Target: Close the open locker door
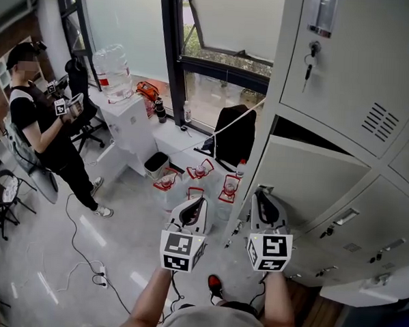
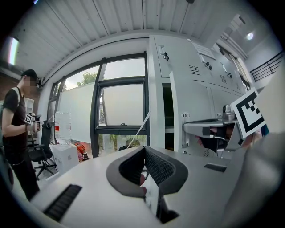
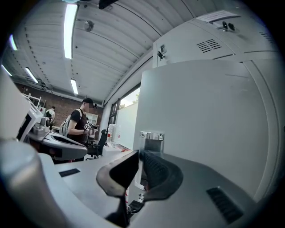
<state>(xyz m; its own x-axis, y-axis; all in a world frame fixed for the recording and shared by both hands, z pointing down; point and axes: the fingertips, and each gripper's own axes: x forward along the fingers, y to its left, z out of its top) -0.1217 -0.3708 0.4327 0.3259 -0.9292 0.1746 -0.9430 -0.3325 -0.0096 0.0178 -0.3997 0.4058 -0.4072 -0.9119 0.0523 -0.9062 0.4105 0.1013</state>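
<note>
Right gripper (image 3: 139, 156): jaws nearly together, clamped on the free edge of the open locker door (image 1: 306, 178), just below its metal latch (image 3: 152, 135). The door stands swung out from the left-edge column of the locker bank (image 1: 344, 98), under a shut door with keys (image 1: 309, 66) in its lock. Left gripper (image 2: 143, 153): jaws together, empty, held beside the right gripper, clear of the door. A person (image 1: 43, 117) stands near the window (image 1: 226, 17), well apart.
</note>
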